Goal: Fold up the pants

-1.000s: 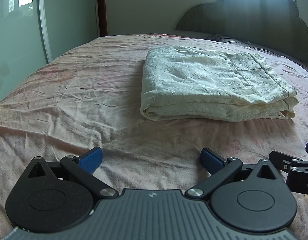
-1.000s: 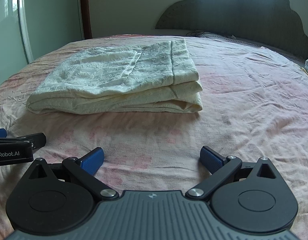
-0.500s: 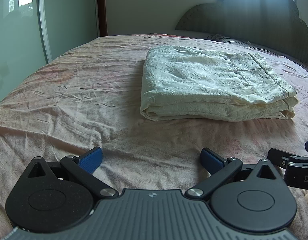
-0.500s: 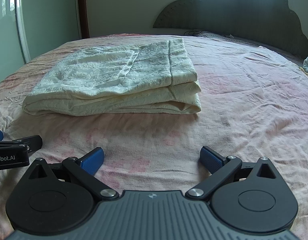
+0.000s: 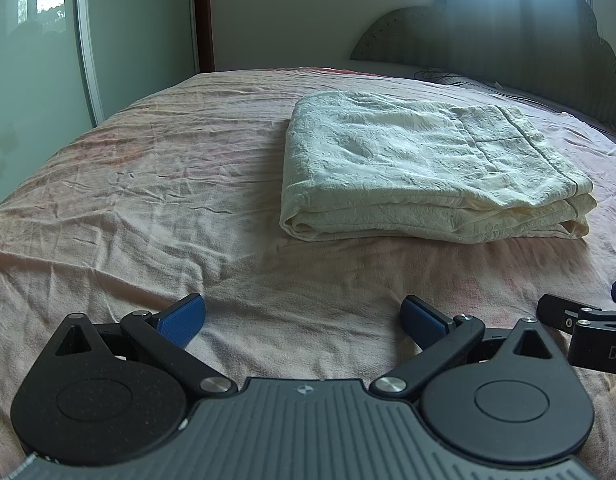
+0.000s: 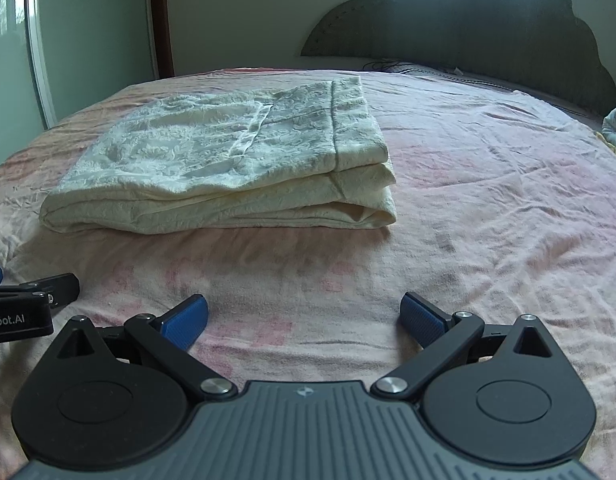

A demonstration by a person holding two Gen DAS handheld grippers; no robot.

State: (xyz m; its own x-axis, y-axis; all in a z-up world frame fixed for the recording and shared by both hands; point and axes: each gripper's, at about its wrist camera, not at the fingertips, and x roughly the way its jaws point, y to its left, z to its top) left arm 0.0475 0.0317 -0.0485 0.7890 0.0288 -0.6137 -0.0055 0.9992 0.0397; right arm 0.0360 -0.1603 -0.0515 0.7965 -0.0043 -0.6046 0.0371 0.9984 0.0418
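Left wrist: my left gripper (image 5: 303, 318) hangs wide apart and empty over the pink sheet (image 5: 148, 184); the folded cream pants (image 5: 427, 172) lie ahead, well clear; right wrist: my right gripper (image 6: 304, 318) likewise gapes empty; pants (image 6: 228, 160) ahead-left.

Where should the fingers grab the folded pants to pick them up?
Probably the thick rolled fold on the near edge of the pants, coming in low from the front. There the layers wrap together, so one pinch may hold them all. The right end shows loose open layers that could slip apart. Both the left gripper and right gripper are open and empty.
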